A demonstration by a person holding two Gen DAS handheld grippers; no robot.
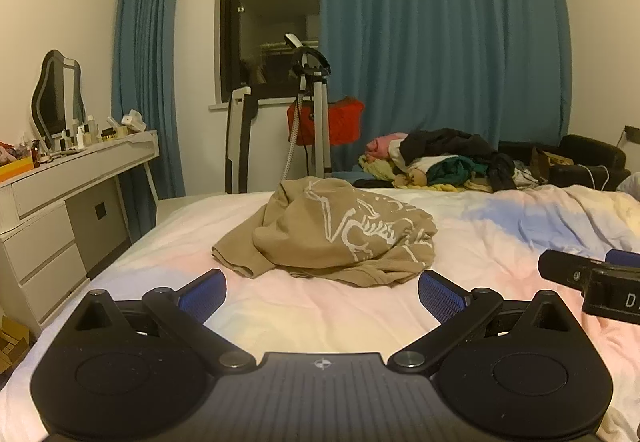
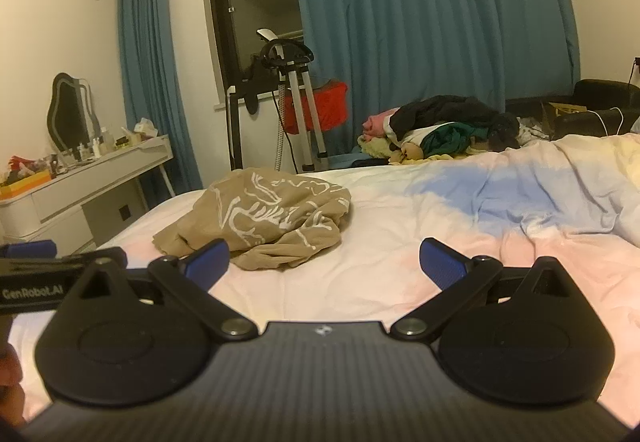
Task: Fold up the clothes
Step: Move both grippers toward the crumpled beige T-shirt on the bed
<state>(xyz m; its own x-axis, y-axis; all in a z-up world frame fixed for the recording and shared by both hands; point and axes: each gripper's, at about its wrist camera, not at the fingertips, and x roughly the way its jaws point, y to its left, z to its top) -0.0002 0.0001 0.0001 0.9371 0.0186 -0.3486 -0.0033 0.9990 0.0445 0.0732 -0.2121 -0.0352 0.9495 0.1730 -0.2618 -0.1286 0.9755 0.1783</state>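
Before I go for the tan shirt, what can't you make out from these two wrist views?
- Tan shirt: bunched in both views, so sleeves, collar and the full white print are buried in its own folds.
- Pile of clothes: too tangled and far to count garments.
- Right tool: cut off by the left view's right edge.
- Left tool: cut off by the right view's left edge.
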